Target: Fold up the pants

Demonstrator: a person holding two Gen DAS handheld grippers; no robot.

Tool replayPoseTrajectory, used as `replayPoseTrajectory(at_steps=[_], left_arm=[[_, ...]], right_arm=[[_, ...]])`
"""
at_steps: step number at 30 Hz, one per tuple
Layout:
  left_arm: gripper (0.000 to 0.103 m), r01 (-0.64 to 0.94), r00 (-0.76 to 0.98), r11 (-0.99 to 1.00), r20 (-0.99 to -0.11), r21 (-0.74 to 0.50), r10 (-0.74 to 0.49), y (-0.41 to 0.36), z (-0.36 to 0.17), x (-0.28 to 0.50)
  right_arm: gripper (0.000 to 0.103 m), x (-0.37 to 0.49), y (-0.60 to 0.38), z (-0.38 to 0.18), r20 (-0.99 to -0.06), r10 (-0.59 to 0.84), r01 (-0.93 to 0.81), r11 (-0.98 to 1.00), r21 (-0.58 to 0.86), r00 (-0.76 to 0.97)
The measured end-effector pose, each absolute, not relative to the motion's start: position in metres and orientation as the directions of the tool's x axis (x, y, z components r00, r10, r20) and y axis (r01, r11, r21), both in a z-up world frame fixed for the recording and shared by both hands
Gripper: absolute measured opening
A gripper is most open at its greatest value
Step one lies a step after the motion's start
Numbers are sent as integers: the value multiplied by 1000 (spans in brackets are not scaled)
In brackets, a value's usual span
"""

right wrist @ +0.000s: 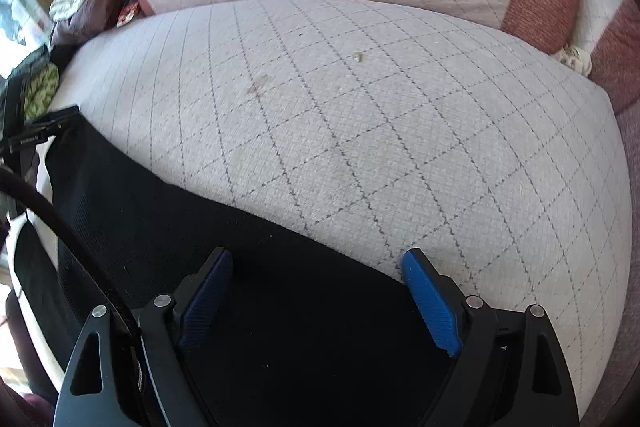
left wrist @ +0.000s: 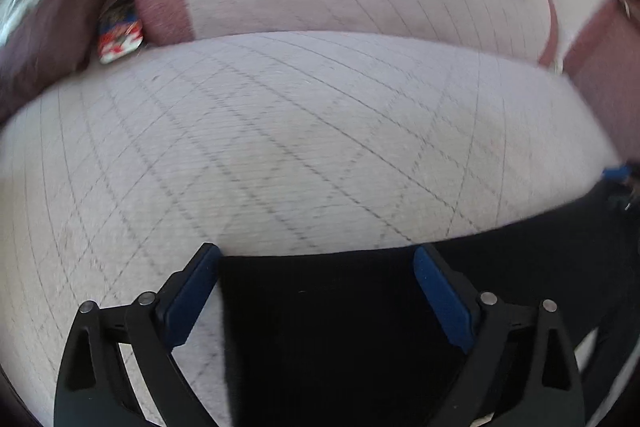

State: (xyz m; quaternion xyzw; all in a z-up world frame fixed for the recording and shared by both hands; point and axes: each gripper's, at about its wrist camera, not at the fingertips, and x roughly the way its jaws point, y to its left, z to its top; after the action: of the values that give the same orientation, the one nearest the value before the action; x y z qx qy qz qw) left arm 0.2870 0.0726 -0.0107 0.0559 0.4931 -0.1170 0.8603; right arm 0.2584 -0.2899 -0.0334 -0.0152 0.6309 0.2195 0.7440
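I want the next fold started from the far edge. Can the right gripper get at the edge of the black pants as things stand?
Probably yes. The right gripper is open and points down at the black pants, with their edge on the quilted cushion crossing between its fingers. Nothing lies over that edge.

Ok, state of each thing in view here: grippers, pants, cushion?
Left gripper: open, jaws wide over the pants' edge, nothing pinched.
Right gripper: open, above the pants' edge, nothing pinched.
Pants: black, lying flat on the cushion, ungripped.
Cushion: bare beyond the pants, lightly stained.
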Motion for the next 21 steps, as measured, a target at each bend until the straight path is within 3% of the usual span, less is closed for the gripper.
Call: replayPoseTrajectory(at_steps=[2,3,4,5,6,12,21], left_arm=[[70,269,477,962,-862,-42,-171,71,-7,288],[30,281,470,956,-856,-84,-214,72,0,287],[8,285,451,950,-856,-130,-252,75,3,287],[6,287,442,946,-856,-150,-269,75,6,285],[6,294,445,944,-853,-148,-272,74,9,284],[6,290,504,952,-829,-104,-244,70,33,262],[6,300,585,952,-776,-66,-238,74,77,209]], right_arm=[[79,253,-282,-33,-949,292,-373,899,231,118],[66,252,-283,-31,-947,298,-369,899,236,121],[54,250,-284,-26,-942,313,-360,898,252,123],[23,249,-285,-24,-937,331,-353,895,272,116],[13,248,-286,-21,-933,343,-344,893,290,104],[11,236,-274,-6,-949,277,-339,916,213,150],[11,208,-282,44,-934,293,-308,925,223,204]])
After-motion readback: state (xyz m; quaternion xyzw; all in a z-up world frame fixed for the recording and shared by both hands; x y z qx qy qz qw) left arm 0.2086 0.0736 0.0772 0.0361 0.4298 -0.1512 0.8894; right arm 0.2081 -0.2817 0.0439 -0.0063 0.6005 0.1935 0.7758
